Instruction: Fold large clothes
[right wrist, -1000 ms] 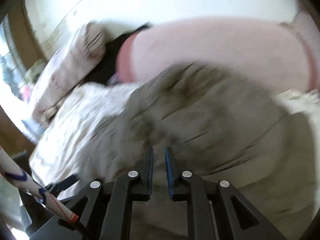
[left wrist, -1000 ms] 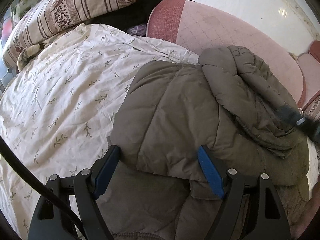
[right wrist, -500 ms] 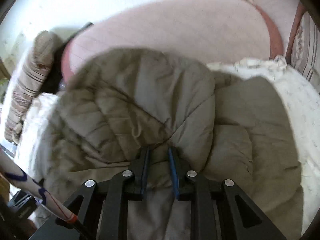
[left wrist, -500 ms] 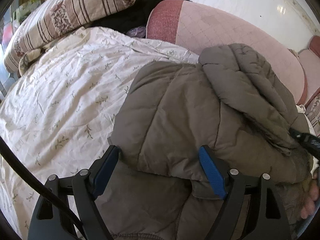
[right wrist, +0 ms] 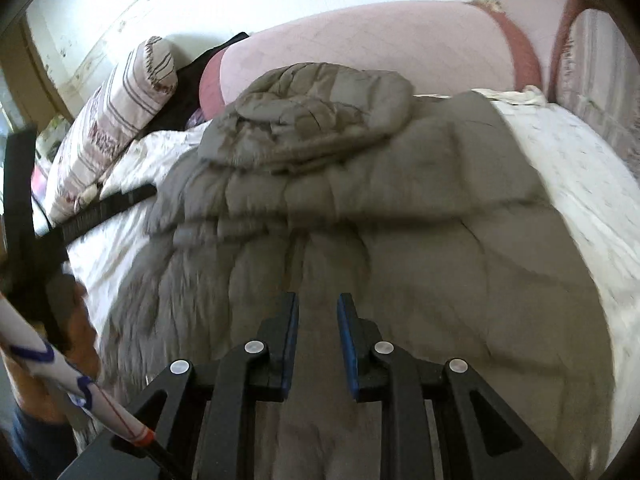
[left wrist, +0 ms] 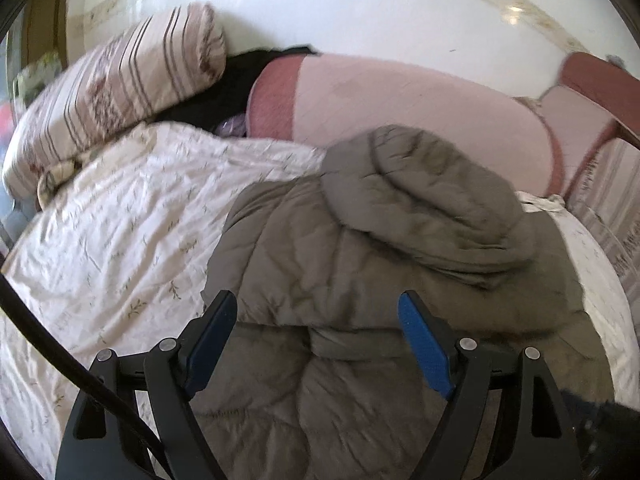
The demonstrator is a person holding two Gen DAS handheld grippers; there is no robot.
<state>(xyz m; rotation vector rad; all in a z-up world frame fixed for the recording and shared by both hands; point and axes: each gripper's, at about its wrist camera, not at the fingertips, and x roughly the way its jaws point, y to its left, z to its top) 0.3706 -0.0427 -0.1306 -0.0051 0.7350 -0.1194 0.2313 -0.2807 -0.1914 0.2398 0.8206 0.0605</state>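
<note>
The grey padded jacket (right wrist: 360,208) lies lengthwise, hood (left wrist: 424,196) toward the headboard (left wrist: 400,96). The right gripper (right wrist: 318,320), jaws slightly parted and empty, has let go; the left gripper (left wrist: 316,316) gapes wide, empty.

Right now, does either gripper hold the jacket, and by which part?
Nothing is held. The left gripper and the right gripper both stand open above the grey jacket.

The narrow-set right gripper (right wrist: 318,318) has been drawn back from the grey-brown quilted puffer jacket (right wrist: 360,208), no fabric being left between its blue pads. The folded sleeve is now laid across the jacket's top. The wide-spread left gripper (left wrist: 316,316) has been raised.
</note>
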